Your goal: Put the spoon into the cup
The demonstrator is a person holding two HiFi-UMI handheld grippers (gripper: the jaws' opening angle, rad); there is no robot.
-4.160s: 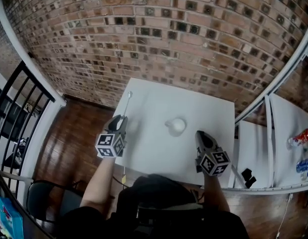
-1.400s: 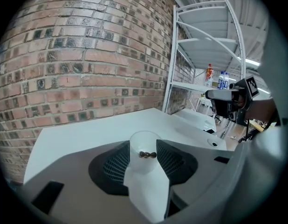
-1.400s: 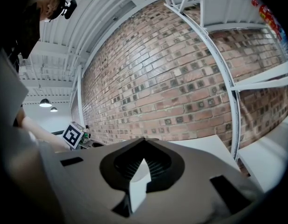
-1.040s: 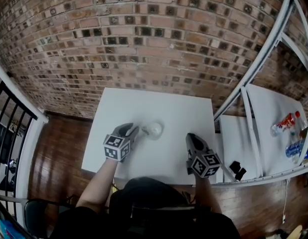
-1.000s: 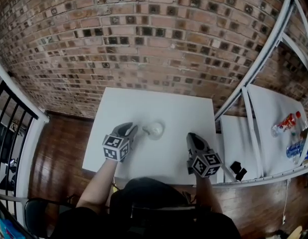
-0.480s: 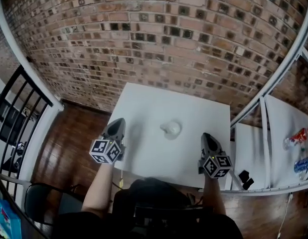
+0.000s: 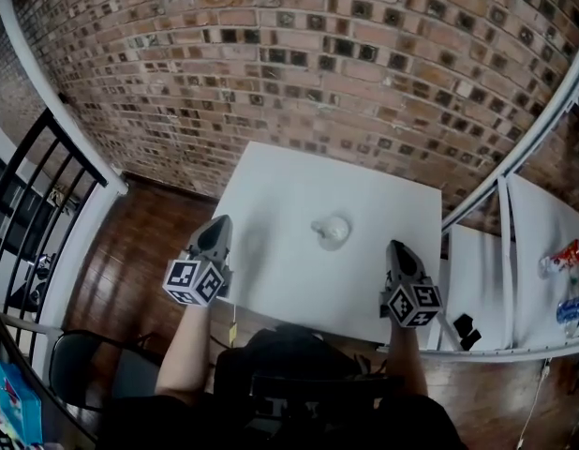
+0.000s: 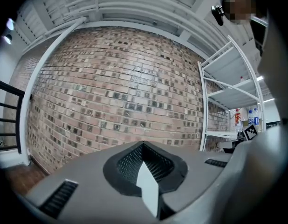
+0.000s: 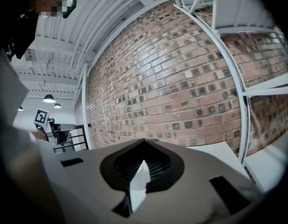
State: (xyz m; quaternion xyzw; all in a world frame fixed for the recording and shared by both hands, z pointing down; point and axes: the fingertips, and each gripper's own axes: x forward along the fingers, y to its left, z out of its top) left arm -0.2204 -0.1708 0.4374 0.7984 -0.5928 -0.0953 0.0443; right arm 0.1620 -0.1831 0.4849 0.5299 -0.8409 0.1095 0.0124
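White cup [image 7: 333, 230] on white table [image 7: 289, 181]

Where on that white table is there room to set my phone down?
Nearly all the white table is bare: the far strip by the brick wall, and the near middle between the left gripper and right gripper. Only the cup, near the centre, takes room.
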